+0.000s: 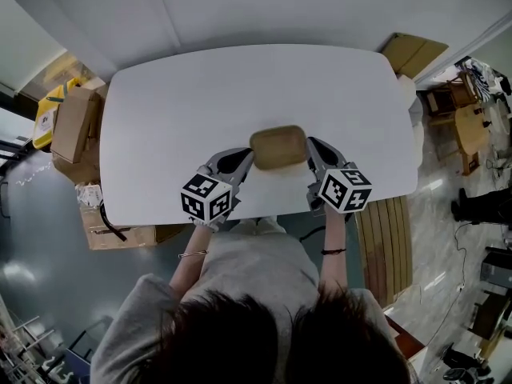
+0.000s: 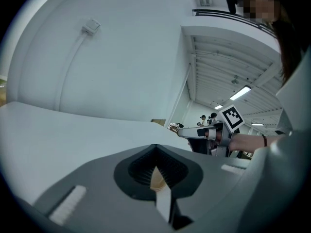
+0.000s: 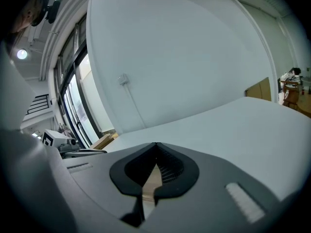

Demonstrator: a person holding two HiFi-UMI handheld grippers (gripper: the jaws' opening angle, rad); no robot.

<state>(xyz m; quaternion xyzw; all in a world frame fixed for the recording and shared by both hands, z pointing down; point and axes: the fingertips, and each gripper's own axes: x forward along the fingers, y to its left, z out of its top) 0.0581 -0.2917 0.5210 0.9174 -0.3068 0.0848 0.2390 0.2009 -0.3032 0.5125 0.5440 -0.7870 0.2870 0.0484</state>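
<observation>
A tan wooden tray (image 1: 278,146) with rounded corners is held just over the near part of the white table (image 1: 240,86). My left gripper (image 1: 245,160) is shut on its left rim and my right gripper (image 1: 311,153) is shut on its right rim. In the left gripper view a thin tan edge of the tray (image 2: 157,178) shows between the shut jaws of the left gripper (image 2: 155,152), with the right gripper (image 2: 197,132) across from it. In the right gripper view the tray's edge (image 3: 152,179) sits pinched in the right gripper (image 3: 156,149).
Cardboard boxes (image 1: 74,125) stand on the floor left of the table. A slatted wooden piece (image 1: 384,246) lies at its right, and another box (image 1: 411,53) is at the far right corner. A white wall with a socket and cable (image 2: 91,27) rises behind the table.
</observation>
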